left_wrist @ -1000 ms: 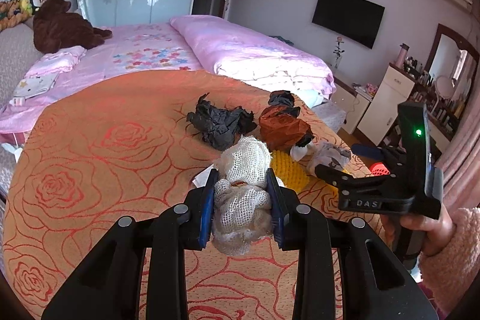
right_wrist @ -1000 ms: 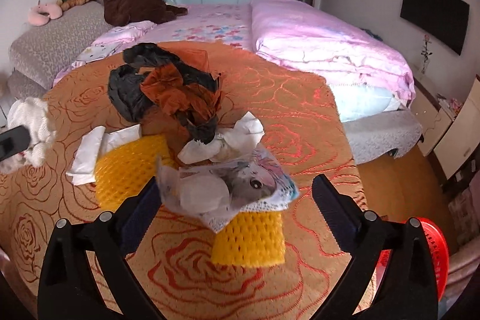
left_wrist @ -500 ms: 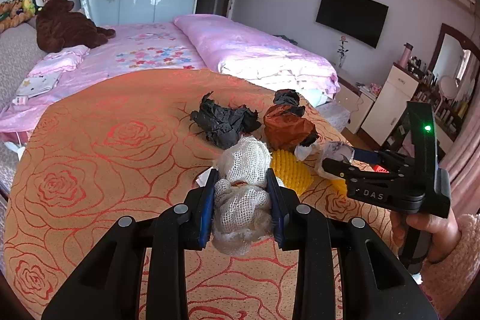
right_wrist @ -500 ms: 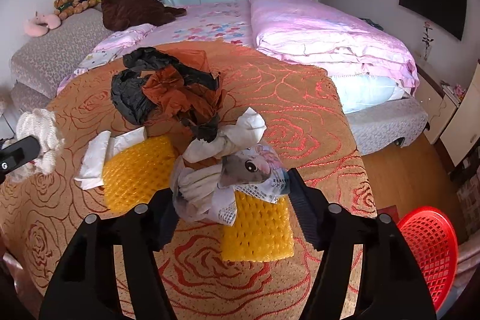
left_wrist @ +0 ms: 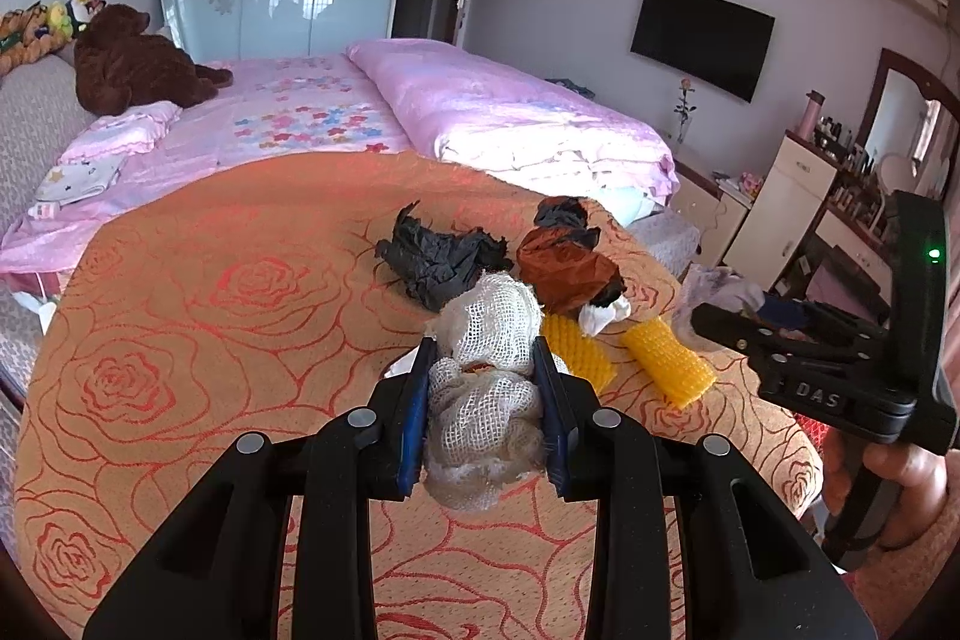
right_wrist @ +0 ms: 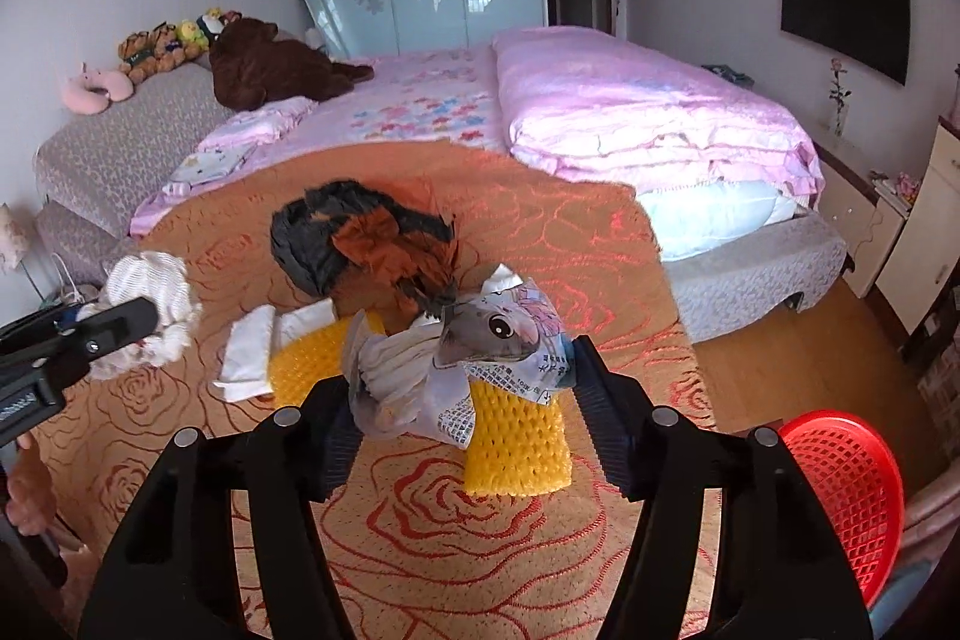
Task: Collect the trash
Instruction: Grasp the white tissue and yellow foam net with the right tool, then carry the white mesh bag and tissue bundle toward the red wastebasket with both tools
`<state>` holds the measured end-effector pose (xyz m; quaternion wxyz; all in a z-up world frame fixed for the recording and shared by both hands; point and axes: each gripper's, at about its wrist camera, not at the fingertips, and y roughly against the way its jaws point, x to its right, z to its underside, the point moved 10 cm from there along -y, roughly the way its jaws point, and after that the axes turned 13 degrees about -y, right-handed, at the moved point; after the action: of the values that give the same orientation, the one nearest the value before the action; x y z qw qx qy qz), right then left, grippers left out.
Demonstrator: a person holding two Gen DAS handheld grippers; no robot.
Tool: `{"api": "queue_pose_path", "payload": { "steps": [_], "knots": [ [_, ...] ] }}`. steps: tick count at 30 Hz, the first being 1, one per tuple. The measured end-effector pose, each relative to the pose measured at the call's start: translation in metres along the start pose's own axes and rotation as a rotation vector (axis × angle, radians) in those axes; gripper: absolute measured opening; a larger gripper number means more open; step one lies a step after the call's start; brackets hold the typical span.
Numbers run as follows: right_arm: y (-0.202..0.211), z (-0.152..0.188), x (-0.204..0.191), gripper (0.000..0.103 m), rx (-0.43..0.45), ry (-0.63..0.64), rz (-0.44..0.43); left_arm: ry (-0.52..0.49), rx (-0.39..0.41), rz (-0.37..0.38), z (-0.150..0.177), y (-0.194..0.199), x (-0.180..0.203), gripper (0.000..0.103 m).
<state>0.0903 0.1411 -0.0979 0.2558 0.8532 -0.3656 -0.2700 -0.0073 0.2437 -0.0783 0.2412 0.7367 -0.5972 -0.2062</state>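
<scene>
Left gripper (left_wrist: 485,421) is clamping a lumpy wad of white mesh gauze (left_wrist: 489,388), and the right gripper (right_wrist: 465,391) is squeezing a crinkled printed plastic wrapper (right_wrist: 474,367) above the orange rose-patterned bedspread (right_wrist: 480,520). A red lattice plastic basket (right_wrist: 840,496) is sitting on the floor off the corner. Crumpled black and brown paper (right_wrist: 366,244) and bumpy yellow foam netting (right_wrist: 516,442) are lying underneath.
</scene>
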Motion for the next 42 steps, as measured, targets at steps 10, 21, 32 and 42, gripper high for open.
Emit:
{"api": "queue_pose_path", "payload": {
  "steps": [10,21,32,42],
  "knots": [
    [0.036,-0.013,0.012,0.061,0.075,-0.028,0.020,-0.049,0.028,0.012,-0.022,0.001,0.021,0.029],
    [0.075,-0.027,0.057,0.061,0.148,-0.087,0.093,-0.129,0.039,0.052,-0.052,-0.011,0.064,0.029],
    [0.107,-0.030,0.121,0.061,0.202,-0.173,0.189,-0.200,0.053,0.134,-0.080,-0.023,0.120,0.029],
    [0.129,-0.025,0.162,0.061,0.230,-0.239,0.254,-0.263,0.048,0.187,-0.094,-0.035,0.169,0.029]
  ]
}}
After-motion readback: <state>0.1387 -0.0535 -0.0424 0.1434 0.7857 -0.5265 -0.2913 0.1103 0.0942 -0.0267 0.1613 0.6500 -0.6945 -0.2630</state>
